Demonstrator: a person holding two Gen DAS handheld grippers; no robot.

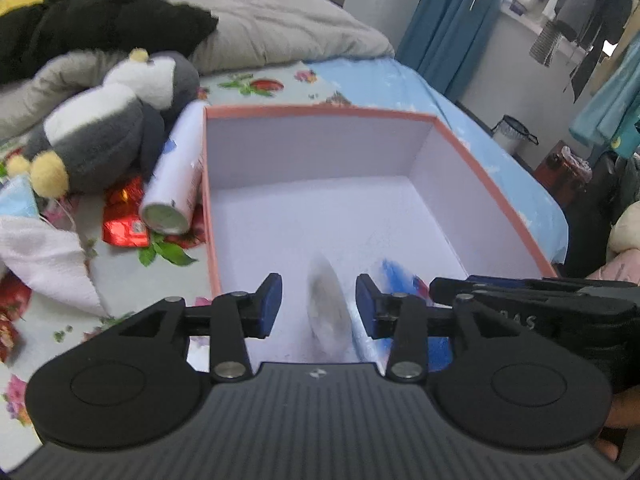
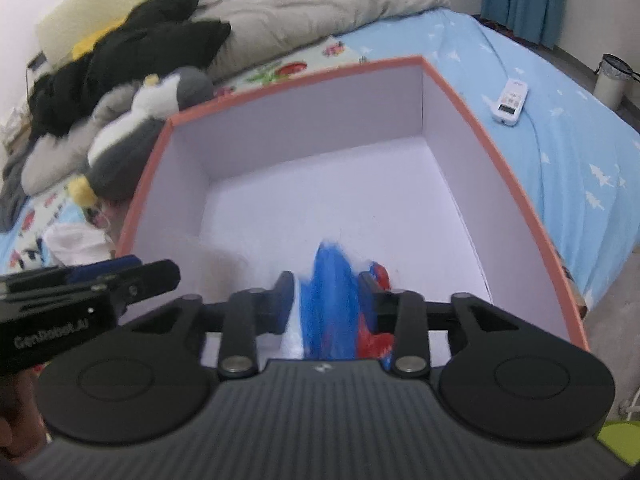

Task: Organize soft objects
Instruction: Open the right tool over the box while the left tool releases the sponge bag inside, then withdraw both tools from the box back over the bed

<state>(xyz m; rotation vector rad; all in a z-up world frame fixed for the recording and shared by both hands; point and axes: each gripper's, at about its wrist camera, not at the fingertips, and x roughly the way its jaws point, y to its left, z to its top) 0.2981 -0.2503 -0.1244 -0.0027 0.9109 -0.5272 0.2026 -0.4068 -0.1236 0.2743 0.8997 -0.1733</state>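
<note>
Bed [image 2: 560, 152]; box [image 1: 320, 111], open on it. I lower both grippers in together: left gripper [image 1: 319, 306] spread, blurred soft packet [image 1: 326, 312] loose between; right gripper [image 2: 327, 304] parted about its blue end [image 2: 330, 288]. Plush penguin [image 1: 108, 128], spray can [image 1: 176, 172] flank the box wall; clear them later.

My left gripper [image 1: 319, 304] parted around a blurred clear packet [image 1: 328, 312], over my pink-rimmed white cardboard box [image 1: 320, 114], grey-and-white plush penguin [image 1: 116, 128] just beside it
</note>
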